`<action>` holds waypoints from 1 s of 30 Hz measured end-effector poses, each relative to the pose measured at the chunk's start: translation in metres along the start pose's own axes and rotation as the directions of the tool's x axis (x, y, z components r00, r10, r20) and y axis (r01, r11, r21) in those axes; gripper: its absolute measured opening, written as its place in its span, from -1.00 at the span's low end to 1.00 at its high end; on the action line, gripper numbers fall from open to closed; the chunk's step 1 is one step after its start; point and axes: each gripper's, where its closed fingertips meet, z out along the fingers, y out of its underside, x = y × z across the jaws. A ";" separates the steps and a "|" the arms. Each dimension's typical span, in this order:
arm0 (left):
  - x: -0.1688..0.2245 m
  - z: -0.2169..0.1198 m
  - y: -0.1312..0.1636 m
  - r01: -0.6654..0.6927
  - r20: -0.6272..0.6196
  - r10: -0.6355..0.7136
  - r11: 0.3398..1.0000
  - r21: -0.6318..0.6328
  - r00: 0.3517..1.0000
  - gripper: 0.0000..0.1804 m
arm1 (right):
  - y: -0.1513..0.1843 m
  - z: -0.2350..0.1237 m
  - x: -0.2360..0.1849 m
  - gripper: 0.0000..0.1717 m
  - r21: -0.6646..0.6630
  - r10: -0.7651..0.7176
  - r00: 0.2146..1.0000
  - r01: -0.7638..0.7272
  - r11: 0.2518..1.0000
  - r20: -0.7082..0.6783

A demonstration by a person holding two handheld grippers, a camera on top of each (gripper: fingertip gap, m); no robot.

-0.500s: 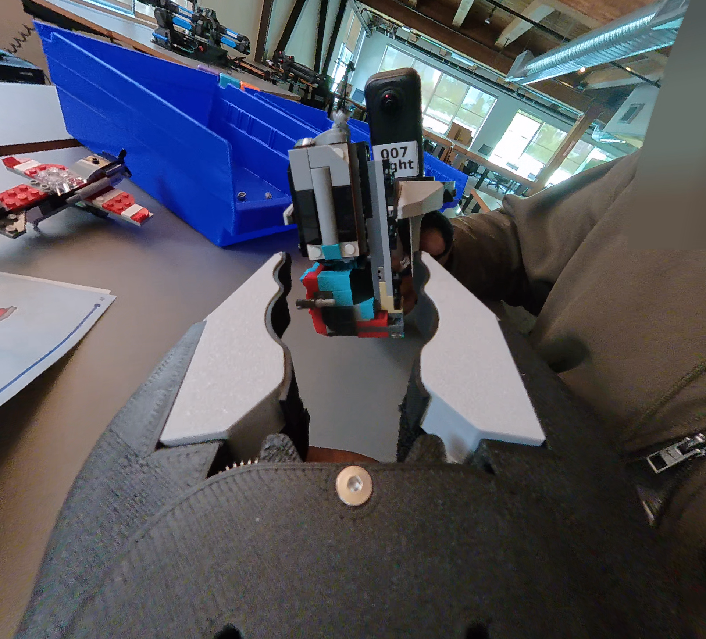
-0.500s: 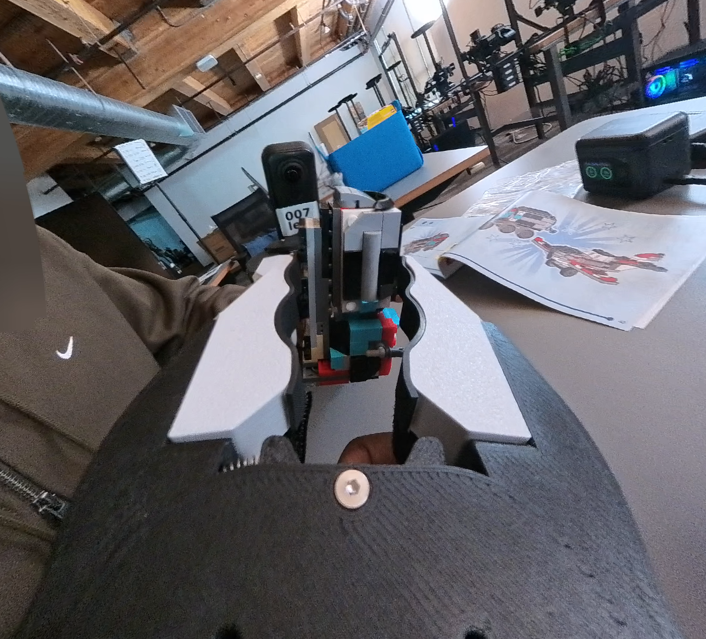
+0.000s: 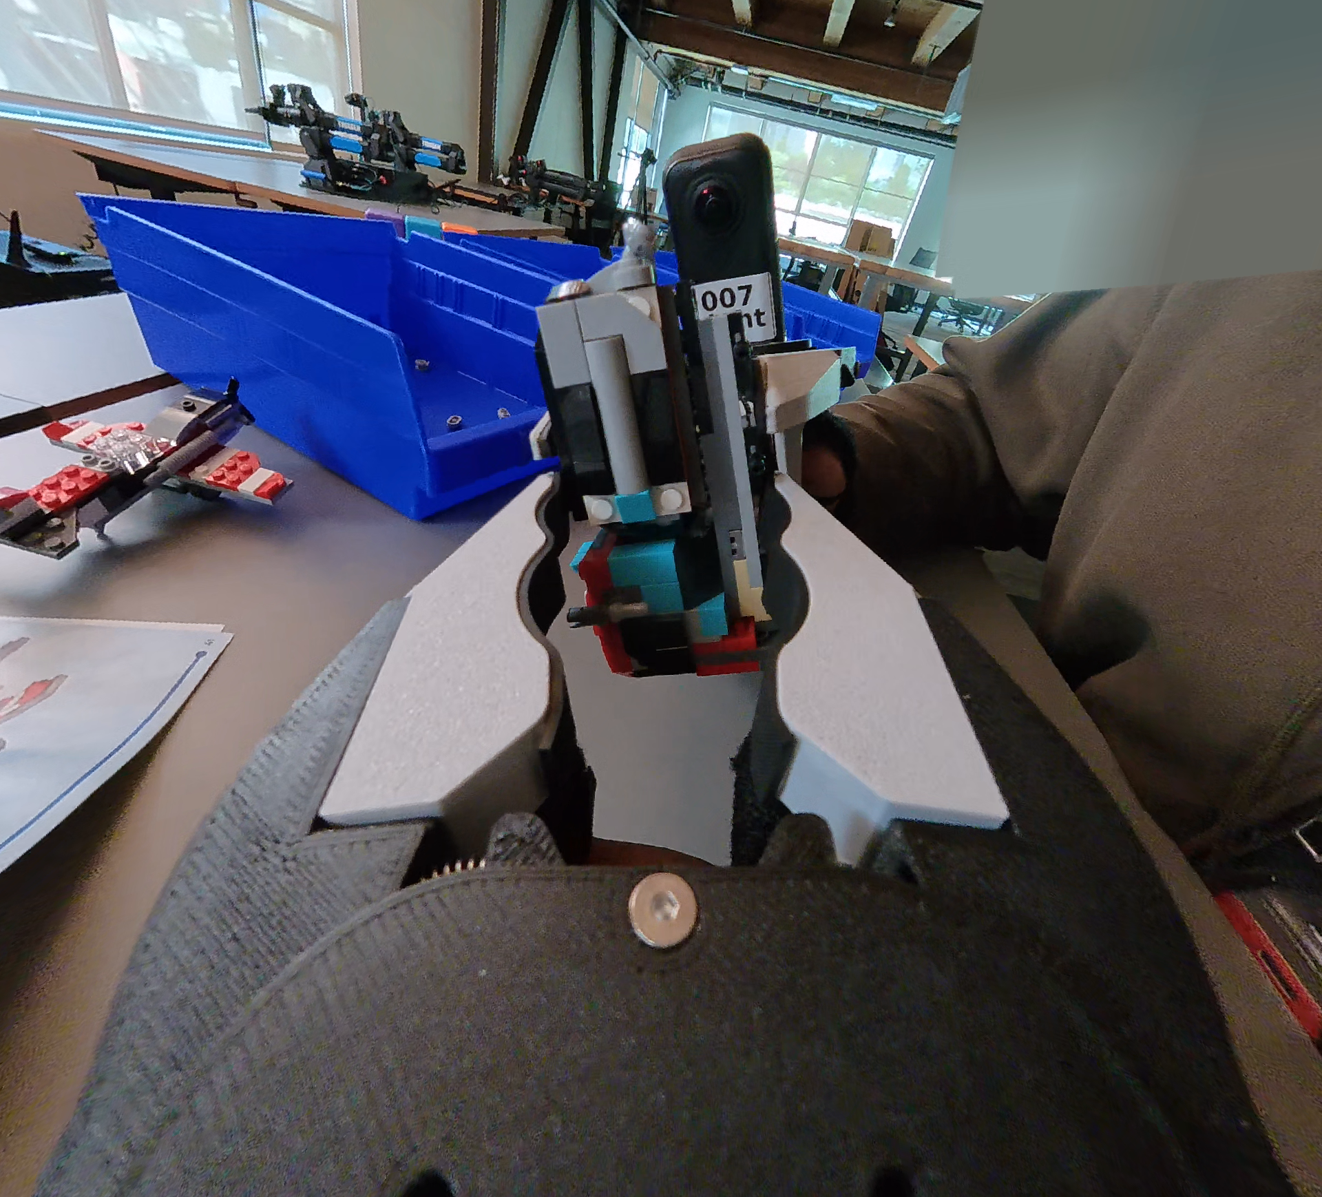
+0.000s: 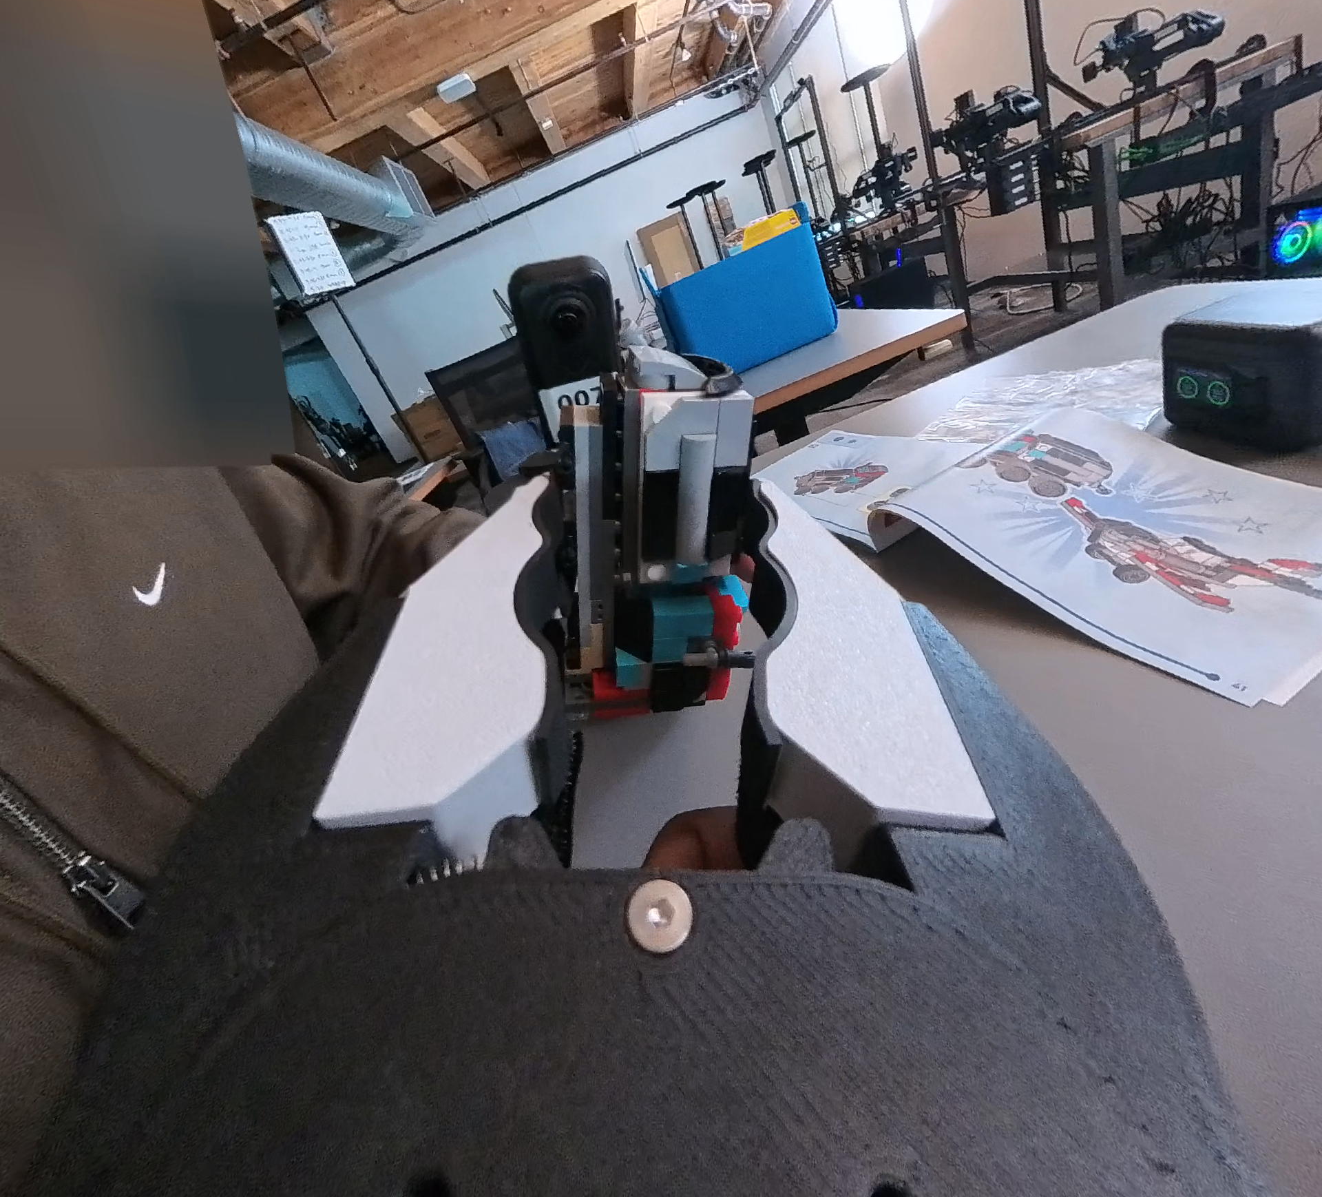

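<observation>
Grippers, left [image 3: 662,561] and right [image 4: 651,561], apparently both clamp brick model [image 3: 644,447].

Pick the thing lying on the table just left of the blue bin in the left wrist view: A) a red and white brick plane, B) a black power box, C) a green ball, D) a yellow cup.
A: a red and white brick plane lies on the table beside the blue bin.

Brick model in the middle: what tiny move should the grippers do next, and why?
Probably firm up the left gripper fingers on the brick model before anything else. Both it and the right gripper flank the model's sides, and only the left fingers' tips seem to touch it.
</observation>
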 end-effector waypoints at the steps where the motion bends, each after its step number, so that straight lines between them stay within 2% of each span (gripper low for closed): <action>1: 0.001 0.000 -0.001 -0.006 -0.004 0.006 1.000 0.006 1.000 -0.40 | 0.000 0.000 -0.001 -0.41 -0.001 -0.009 1.000 0.009 1.000 0.001; 14: 0.013 -0.004 -0.006 -0.029 -0.079 0.033 0.998 0.054 0.996 -0.40 | -0.007 0.000 -0.013 -0.36 0.002 -0.093 0.996 0.093 0.996 0.011; 23: 0.018 -0.007 -0.006 -0.134 -0.087 0.138 0.989 0.055 0.987 -0.40 | -0.011 0.000 -0.024 -0.24 -0.009 -0.171 0.985 0.171 0.985 0.020; 27: 0.023 -0.006 -0.001 -0.207 -0.107 0.210 0.977 0.039 0.972 -0.40 | -0.010 0.002 -0.029 -0.26 -0.021 -0.235 0.972 0.236 0.972 0.013; 30: 0.027 -0.006 0.000 -0.244 -0.122 0.247 0.969 0.041 0.961 -0.40 | -0.007 0.003 -0.034 -0.36 -0.042 -0.294 0.956 0.294 0.955 0.016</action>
